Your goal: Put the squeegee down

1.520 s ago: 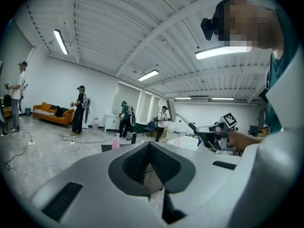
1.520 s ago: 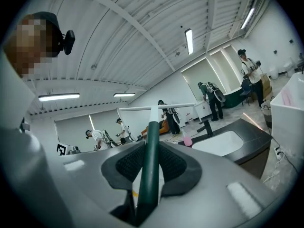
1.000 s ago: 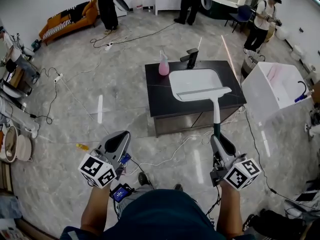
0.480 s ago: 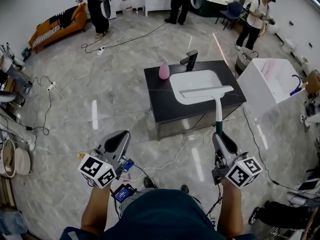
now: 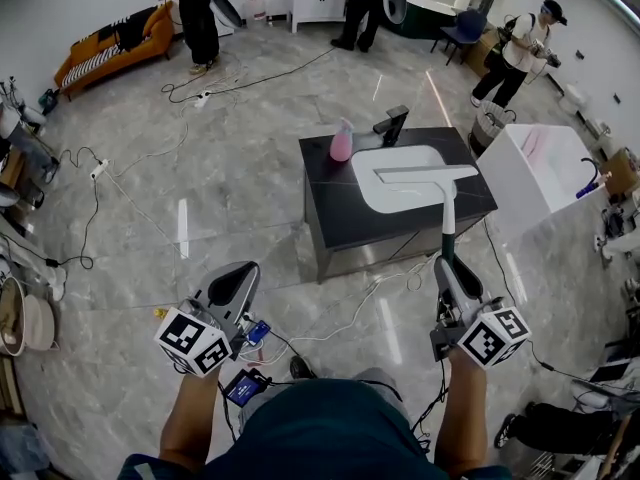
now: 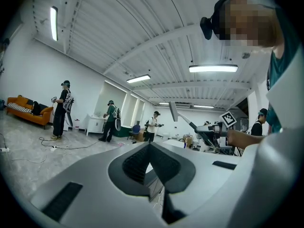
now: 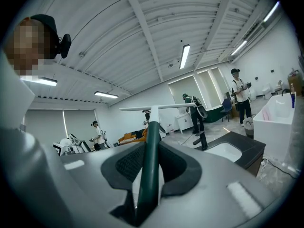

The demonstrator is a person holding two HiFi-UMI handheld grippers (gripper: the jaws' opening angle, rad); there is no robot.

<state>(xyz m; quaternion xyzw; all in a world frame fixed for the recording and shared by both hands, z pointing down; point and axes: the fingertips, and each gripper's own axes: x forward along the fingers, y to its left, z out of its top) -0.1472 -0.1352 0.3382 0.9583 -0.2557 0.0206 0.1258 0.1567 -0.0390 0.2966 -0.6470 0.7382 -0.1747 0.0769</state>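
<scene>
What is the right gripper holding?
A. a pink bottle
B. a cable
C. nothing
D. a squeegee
D: in the right gripper view, the right gripper has its jaws closed on the dark green handle of the squeegee, whose white blade sticks out ahead.
</scene>
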